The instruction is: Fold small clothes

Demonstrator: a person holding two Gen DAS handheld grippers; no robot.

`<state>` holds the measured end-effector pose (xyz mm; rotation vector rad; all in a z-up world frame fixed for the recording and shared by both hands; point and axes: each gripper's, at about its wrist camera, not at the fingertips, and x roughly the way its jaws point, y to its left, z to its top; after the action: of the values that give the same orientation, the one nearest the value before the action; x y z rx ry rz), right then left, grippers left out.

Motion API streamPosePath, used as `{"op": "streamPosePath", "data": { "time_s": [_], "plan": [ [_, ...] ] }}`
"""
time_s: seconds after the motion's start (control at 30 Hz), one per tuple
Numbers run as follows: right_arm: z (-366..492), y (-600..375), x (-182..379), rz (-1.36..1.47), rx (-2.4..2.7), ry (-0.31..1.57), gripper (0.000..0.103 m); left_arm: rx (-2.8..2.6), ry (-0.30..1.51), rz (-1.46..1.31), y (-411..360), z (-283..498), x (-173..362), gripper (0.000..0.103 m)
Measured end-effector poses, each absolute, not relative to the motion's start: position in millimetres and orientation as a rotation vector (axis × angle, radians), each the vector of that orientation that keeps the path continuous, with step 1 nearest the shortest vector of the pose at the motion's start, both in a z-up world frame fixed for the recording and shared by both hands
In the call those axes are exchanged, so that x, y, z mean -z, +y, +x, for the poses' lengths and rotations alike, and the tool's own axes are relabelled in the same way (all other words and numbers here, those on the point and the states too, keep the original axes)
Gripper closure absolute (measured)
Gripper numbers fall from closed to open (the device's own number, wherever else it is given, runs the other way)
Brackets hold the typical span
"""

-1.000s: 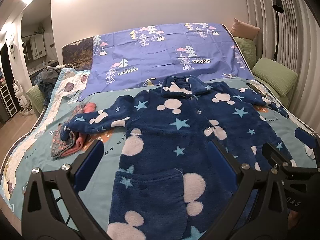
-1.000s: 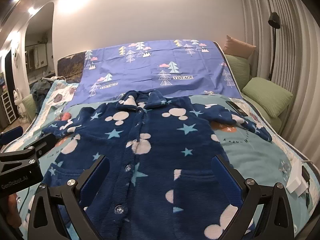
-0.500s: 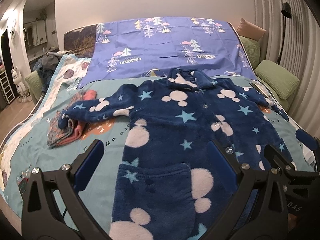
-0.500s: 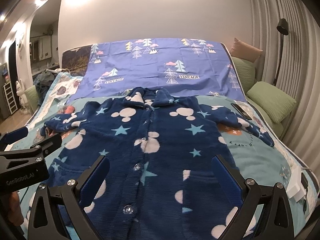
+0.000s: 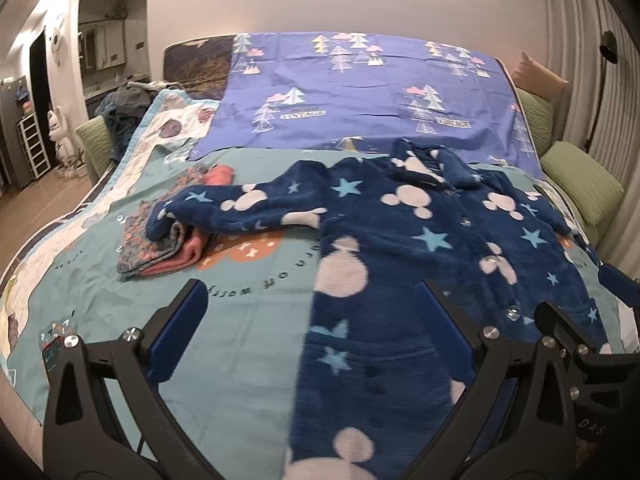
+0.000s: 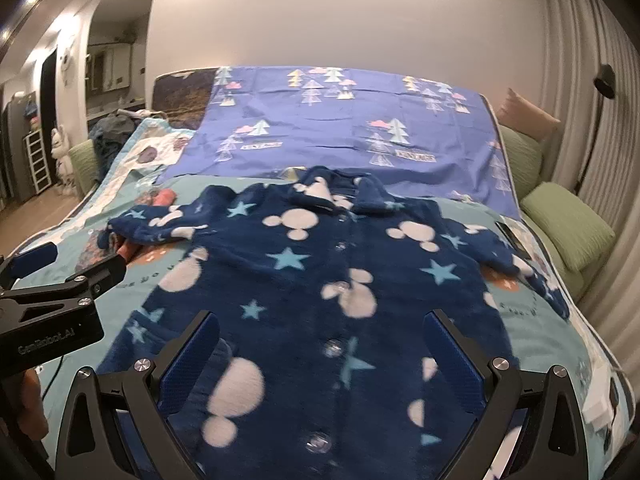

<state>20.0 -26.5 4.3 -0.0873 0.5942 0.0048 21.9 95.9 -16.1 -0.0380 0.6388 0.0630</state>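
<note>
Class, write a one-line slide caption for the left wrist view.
Open left gripper hovers over a navy fleece pyjama top spread flat on the bed, its sleeve lying across folded clothes.

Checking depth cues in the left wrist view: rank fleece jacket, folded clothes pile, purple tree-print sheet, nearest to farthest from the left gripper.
From the left gripper:
1. Fleece jacket, its hem right under the open fingers, to the right.
2. Folded clothes pile, mid-bed, left, under the sleeve cuff.
3. Purple tree-print sheet, at the far end of the bed.

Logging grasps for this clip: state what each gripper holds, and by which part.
Nothing is held. The left gripper and right gripper are both open above the navy fleece pajama top, which lies flat, unfolded.
</note>
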Motion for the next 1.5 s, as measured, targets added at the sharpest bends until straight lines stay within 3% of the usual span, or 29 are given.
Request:
{"op": "streamPosePath", "data": {
  "time_s": [0.7, 0.9, 1.17, 1.27, 1.3, 1.33, 1.4, 1.5],
  "plan": [
    [56, -16, 6, -0.086, -0.015, 0.647, 0.0, 0.012, 0.721, -0.132, 146, 73, 43, 0.001],
    [68, -38, 7, -0.067, 0.026, 0.648, 0.0, -0.061, 0.798, -0.336, 236, 148, 75, 0.001],
    [87, -66, 12, -0.021, 0.041, 0.675, 0.0, -0.192, 0.839, -0.874, 364, 226, 136, 0.004],
    [95, -71, 13, -0.022, 0.048, 0.672, 0.0, -0.254, 0.857, -0.918, 380, 241, 149, 0.018],
    [97, -72, 13, -0.017, 0.047, 0.672, 0.0, -0.263, 0.864, -0.928, 383, 244, 152, 0.034],
    [99, -74, 14, -0.009, 0.047, 0.673, 0.0, -0.263, 0.871, -0.941, 386, 248, 154, 0.057],
    [103, -76, 17, 0.001, 0.047, 0.677, 0.0, -0.218, 0.862, -0.951, 386, 250, 152, 0.084],
    [105, -78, 21, 0.004, 0.045, 0.686, 0.0, -0.218, 0.797, -0.86, 379, 253, 126, 0.087]
  ]
}}
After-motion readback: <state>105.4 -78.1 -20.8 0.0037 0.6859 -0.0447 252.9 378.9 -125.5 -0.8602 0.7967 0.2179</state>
